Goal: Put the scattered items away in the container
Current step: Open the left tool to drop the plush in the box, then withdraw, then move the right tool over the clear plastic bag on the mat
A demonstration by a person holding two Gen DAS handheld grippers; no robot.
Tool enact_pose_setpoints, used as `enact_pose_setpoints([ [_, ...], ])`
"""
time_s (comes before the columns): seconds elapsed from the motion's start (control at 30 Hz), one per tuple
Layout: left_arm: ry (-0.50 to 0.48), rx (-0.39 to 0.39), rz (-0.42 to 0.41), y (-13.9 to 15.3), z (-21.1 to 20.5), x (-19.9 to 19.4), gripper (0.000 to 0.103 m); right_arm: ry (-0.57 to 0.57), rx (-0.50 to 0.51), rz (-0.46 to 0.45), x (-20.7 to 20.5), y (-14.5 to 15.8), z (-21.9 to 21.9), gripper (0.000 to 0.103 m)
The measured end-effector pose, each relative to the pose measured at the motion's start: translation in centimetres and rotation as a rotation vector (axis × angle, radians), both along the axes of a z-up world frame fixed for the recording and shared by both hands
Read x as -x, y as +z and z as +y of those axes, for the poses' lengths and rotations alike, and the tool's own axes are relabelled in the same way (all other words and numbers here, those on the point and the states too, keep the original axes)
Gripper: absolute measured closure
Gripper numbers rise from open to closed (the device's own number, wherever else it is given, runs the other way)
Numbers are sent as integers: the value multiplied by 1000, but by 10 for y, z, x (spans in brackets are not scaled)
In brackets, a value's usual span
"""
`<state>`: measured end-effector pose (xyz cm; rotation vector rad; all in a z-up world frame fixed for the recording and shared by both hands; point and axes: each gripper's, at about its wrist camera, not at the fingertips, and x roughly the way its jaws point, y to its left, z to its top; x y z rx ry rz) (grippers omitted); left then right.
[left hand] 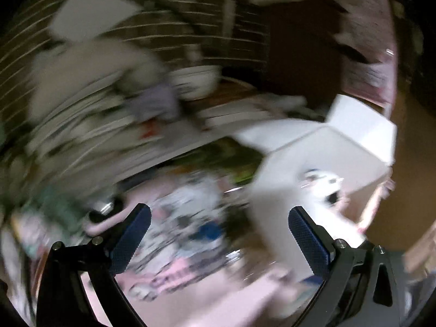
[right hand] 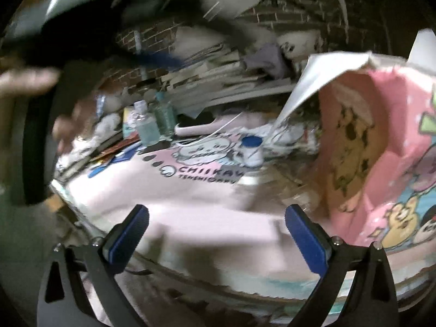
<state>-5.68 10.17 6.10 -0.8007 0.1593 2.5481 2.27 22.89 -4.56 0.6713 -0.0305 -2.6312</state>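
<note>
- left wrist view is badly blurred: the left tool (left hand: 219, 219) gapes wide, holding nothing, above a pink printed cloth (left hand: 174, 234) beside a white box (left hand: 321, 150).
- right tool (right hand: 216, 218) likewise spread wide, empty, over the cloth (right hand: 169, 199).
- pink cartoon-printed box (right hand: 381, 141) stands open at right; blue-capped jar (right hand: 252, 150) and clear bottle (right hand: 145, 129) sit on the tabletop behind.

A cluttered room in a home, by the look of it. A dark brick-patterned wall (right hand: 297, 8) rises behind an untidy stack of flat cardboard and papers (right hand: 218, 81). A pink cartoon-printed cloth (right hand: 152, 190) covers the desk, with clear plastic bottles (right hand: 147, 128) and a white stuffed toy (right hand: 297, 43) among the heap.
</note>
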Motion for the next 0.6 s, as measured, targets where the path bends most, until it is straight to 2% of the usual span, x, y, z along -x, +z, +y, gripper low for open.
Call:
enact_pose_setpoints([
  [0.1, 103, -41, -19, -20, -35, -3, 2, -24, -85, 43, -1, 0, -7, 3],
  [0.27, 212, -120, -34, -46, -81, -14, 2, -68, -143, 43, 12, 3, -22, 3],
  [0.43, 198, -185, -18, -55, -102, -28, 2, -116, -159, -7, 29, 6, -32, 3],
  [0.6, 184, -222, -22, -62, -108, -28, 2, -230, -209, -33, 39, 2, -32, 3],
])
